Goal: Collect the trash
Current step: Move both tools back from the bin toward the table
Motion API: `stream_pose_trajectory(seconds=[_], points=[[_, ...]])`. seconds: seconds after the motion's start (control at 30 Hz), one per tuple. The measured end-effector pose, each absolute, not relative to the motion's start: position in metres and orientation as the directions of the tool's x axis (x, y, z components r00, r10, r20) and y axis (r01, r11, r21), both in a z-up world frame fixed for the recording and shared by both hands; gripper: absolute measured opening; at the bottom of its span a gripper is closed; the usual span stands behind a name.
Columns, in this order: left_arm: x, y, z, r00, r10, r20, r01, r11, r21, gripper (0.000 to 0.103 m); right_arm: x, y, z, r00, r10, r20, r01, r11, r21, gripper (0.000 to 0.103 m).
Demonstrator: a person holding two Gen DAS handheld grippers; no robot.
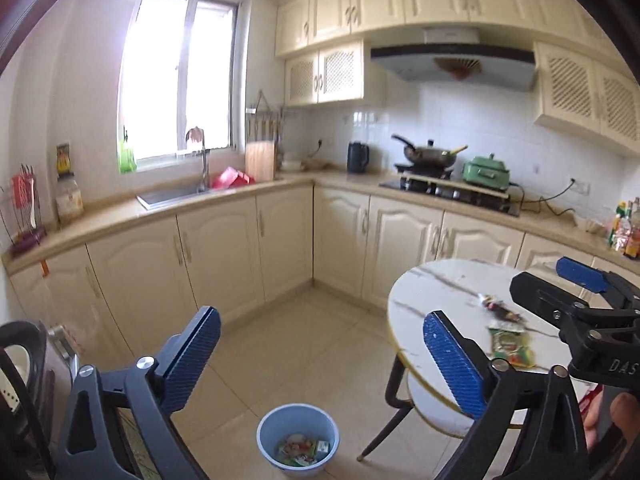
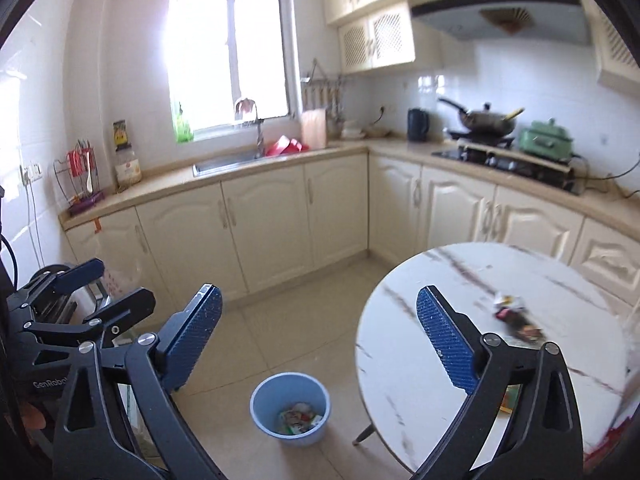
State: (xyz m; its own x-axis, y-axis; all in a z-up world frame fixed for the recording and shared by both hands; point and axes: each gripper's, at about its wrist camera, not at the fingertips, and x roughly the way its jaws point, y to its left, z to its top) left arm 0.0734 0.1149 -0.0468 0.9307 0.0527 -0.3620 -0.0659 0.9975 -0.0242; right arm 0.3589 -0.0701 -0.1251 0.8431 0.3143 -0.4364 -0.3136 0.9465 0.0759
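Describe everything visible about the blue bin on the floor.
The round light-blue plastic bin stands upright and open-topped on the beige tiled floor, just left of the round white marble-look table and apart from its dark leg. It looks smooth-walled, slightly tapered, with no lid. Several crumpled colourful wrappers lie in its bottom. Neither gripper touches it.

Left gripper [image 1: 320,360] and right gripper [image 2: 320,344]: black skeletal frames, silver screws, blue ribbed pads; white lettering lower left; bare fingers [image 1: 616,416] lower right

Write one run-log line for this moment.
left hand-held gripper open | right hand-held gripper open | round blue plastic bucket holds trash | wrappers on round marble table
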Motion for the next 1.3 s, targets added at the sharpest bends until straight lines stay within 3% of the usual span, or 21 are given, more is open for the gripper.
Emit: stream_pose_trajectory(seconds=[0.37, 0.57, 0.8, 1.3], points=[[-0.098, 0.0, -0.056, 0.98, 0.059, -0.192, -0.06, 0.998, 0.001, 0.102, 0.231, -0.137, -0.042, 0.941, 0.222, -0.256, -0.225, 0.974, 0.019, 0.103], [-0.165, -0.028, -0.076, 0.992, 0.032, -0.119, -0.03, 0.999, 0.015, 0.102, 0.192, -0.159, -0.025, 0.962, 0.158, -0.221, -0.162, 0.987, 0.0, 0.103], [-0.173, -0.025, -0.094, 0.998, 0.012, -0.06, -0.011, 1.0, 0.023, 0.102, 0.169, -0.17, -0.013, 0.973, 0.136, -0.186, -0.138, 0.99, 0.003, 0.103], [-0.114, -0.015, -0.08, 0.996, -0.006, -0.085, 0.01, 0.999, 0.045, 0.102, 0.167, -0.179, -0.016, 0.974, 0.121, -0.191, -0.121, 0.993, 0.011, 0.103]])
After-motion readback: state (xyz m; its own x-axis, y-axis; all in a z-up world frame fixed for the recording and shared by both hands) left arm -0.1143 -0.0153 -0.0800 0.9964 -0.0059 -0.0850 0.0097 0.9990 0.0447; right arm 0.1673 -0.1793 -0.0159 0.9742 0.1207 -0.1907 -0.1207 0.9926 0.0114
